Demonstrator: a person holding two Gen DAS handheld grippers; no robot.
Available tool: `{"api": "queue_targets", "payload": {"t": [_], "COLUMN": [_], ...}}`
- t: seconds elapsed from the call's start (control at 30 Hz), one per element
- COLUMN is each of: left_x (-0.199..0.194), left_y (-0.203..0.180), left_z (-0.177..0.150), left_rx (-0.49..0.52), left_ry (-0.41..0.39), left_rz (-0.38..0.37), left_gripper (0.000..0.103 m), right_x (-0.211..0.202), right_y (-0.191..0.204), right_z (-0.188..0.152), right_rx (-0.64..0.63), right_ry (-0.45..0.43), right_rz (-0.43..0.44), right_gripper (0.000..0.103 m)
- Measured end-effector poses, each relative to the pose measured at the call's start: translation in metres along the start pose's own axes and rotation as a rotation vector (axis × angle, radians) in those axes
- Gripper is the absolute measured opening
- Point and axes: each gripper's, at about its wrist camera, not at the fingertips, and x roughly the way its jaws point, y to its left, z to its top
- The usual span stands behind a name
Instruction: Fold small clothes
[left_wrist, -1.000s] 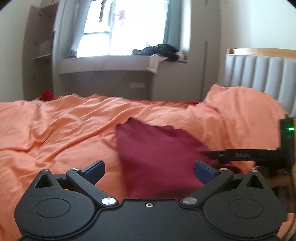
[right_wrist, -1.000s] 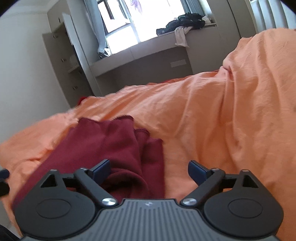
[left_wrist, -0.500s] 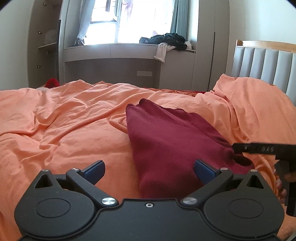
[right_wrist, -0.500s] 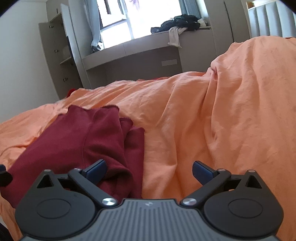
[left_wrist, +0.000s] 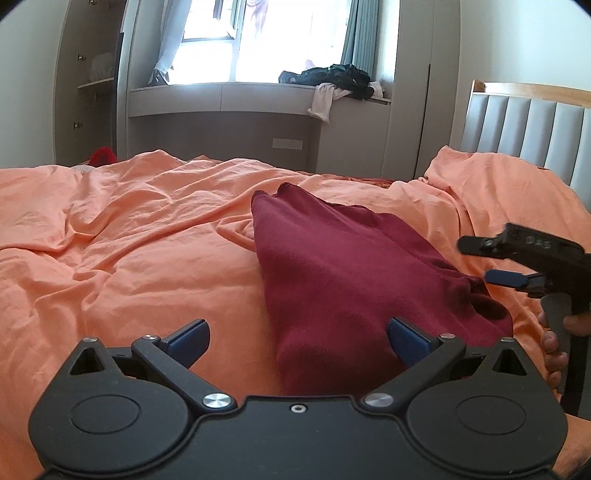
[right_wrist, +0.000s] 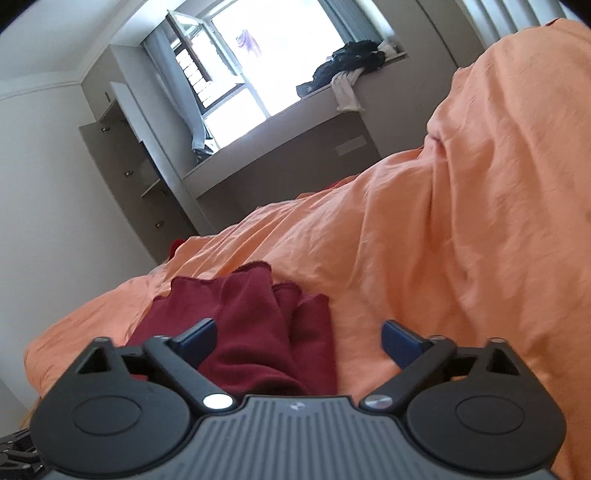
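Both your claws are wide open and empty, left claw (left_wrist: 297, 338) hanging right over the near end of the bunched-up maroon top (left_wrist: 351, 273) lying on the orange bed (left_wrist: 129, 258), right claw (right_wrist: 299, 341) tilted, just off its right edge.

Daylight is pouring through the overexposed window (left_wrist: 229, 40) far ahead of the jaws, blowing its panes white, while soft shadows are pooling in the orange bedding's (left_wrist: 122, 251) folds, the fisheye is bending straight edges, and dark vignetting is clipping the corners.
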Motion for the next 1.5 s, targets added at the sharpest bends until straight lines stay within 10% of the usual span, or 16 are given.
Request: {"api": "queue_targets", "payload": {"t": [0.43,1.27,1.5], "left_x": [0.005,0.02,0.019], "left_y": [0.009,-0.004,-0.003], "left_z": [-0.005,-0.005,-0.003], "left_rx": [-0.024,-0.051,-0.059], "left_ry": [0.018,0.072,0.082], "left_rz": [-0.044,-0.056,-0.056], "left_gripper": [0.103,0.103,0.103], "right_x": [0.007,0.008,-0.009], "right_y": [0.025,0.018,0.01], "right_z": [-0.013,-0.006,-0.008], "right_rx": [-0.139,-0.13,-0.104], "right_ry": [0.018,-0.005,-0.028], "right_rz": [-0.016,-0.076,-0.085], "right_gripper": [0.013,0.005,0.025]}}
